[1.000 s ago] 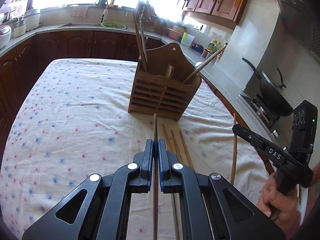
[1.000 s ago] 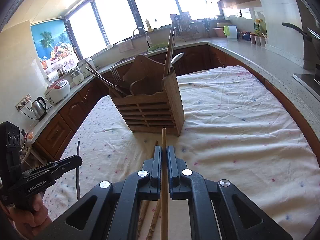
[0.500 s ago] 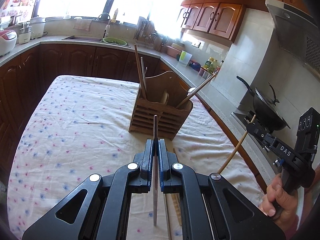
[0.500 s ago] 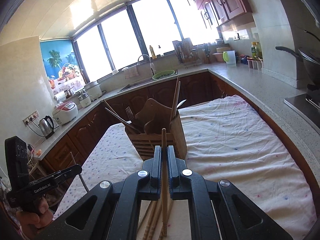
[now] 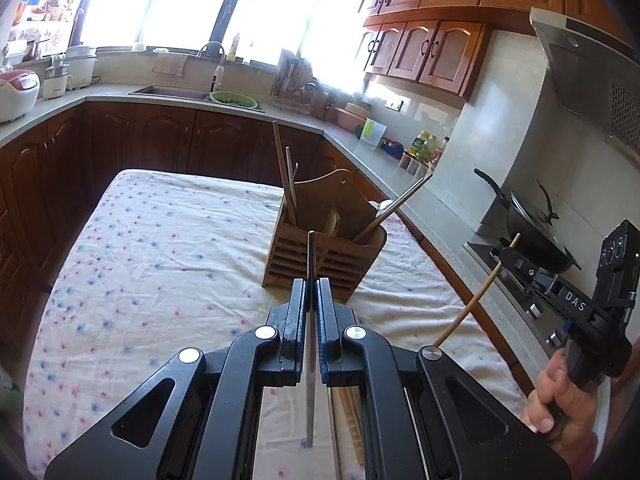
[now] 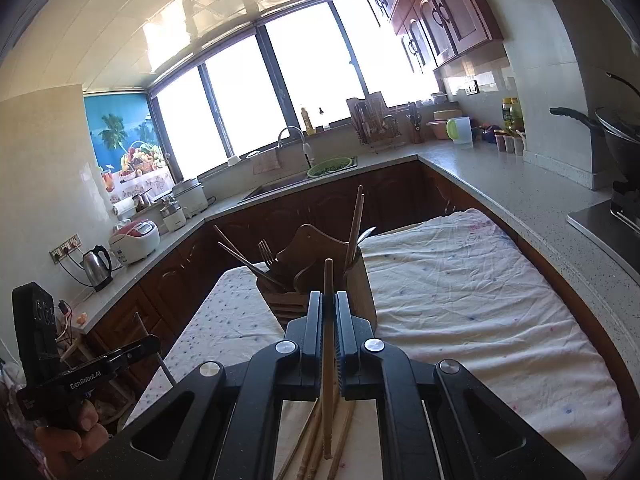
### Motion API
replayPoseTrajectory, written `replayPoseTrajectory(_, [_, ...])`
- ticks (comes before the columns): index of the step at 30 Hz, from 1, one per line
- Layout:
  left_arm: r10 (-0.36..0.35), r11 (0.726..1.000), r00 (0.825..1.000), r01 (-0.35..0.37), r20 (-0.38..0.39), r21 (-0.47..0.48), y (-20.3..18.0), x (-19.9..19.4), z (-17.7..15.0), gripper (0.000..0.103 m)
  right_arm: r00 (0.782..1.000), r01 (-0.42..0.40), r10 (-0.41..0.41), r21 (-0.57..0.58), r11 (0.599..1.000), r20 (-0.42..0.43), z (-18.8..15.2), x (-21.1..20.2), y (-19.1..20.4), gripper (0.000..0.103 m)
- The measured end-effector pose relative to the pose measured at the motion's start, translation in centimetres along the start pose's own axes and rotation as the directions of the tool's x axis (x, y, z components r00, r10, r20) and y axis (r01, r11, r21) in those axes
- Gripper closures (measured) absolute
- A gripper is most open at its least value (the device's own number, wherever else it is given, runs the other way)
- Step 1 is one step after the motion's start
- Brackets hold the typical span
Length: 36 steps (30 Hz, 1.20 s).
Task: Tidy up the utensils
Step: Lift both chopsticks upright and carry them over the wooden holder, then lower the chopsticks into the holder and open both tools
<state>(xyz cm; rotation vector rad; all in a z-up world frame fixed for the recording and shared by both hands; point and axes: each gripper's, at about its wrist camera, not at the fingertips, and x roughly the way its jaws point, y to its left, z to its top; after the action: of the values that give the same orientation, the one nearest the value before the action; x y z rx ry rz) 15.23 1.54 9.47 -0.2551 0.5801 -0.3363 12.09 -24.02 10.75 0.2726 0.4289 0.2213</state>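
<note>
With each gripper clamped on one stick, the left gripper (image 5: 311, 280) on a metal chopstick (image 5: 310, 380), the right gripper (image 6: 329, 294) on a wooden chopstick (image 6: 328, 360), the carry step appeared underway; next, lower both into the wooden holder (image 5: 320, 256) at twelve o'clock.

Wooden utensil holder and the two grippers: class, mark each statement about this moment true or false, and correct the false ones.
1. The left gripper is shut on a metal chopstick. True.
2. The right gripper is open and holds nothing. False: it is shut on a wooden chopstick.
3. The wooden utensil holder lies tipped on its side. False: it stands upright on the floral tablecloth.
4. A fork stands in the holder. True.
5. More wooden chopsticks lie on the cloth. True.
</note>
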Motion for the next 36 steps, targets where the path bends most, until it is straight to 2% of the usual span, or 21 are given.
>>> replayPoseTrajectory(13, [0.014, 0.999, 0.991, -0.019, 0.137, 0.035, -1.2, 0.7, 5.2, 0.099, 0.997, -0.005, 0.006, -0.011, 1.000, 0.082, 3.4, 1.4, 0.4, 0.098])
replayPoseTrajectory(23, [0.030, 0.999, 0.953, -0.039, 0.300, 0.025, -2.0, 1.7, 11.0, 0.099, 0.978, -0.005, 0.006, -0.004, 1.000, 0.210, 8.4, 3.3, 0.9, 0.098])
replayPoseTrajectory(30, [0.081, 0.996, 0.922, -0.091, 0.378, 0.007, -2.3, 5.1, 13.9, 0.099, 0.958, 0.031, -0.019, -0.036, 0.999, 0.287, 10.8, 5.9, 1.9, 0.098])
replayPoseTrajectory(34, [0.077, 0.997, 0.921, -0.078, 0.383, -0.014, -1.8, 7.7, 14.2, 0.099, 0.950, 0.061, -0.042, -0.052, 0.997, 0.310, 10.7, 7.5, 1.9, 0.098])
replayPoseTrajectory(36, [0.087, 0.996, 0.926, -0.084, 0.367, -0.025, -1.5, 9.1, 13.8, 0.099, 0.954, 0.065, -0.047, -0.050, 0.997, 0.297, 10.3, 8.3, 1.7, 0.098])
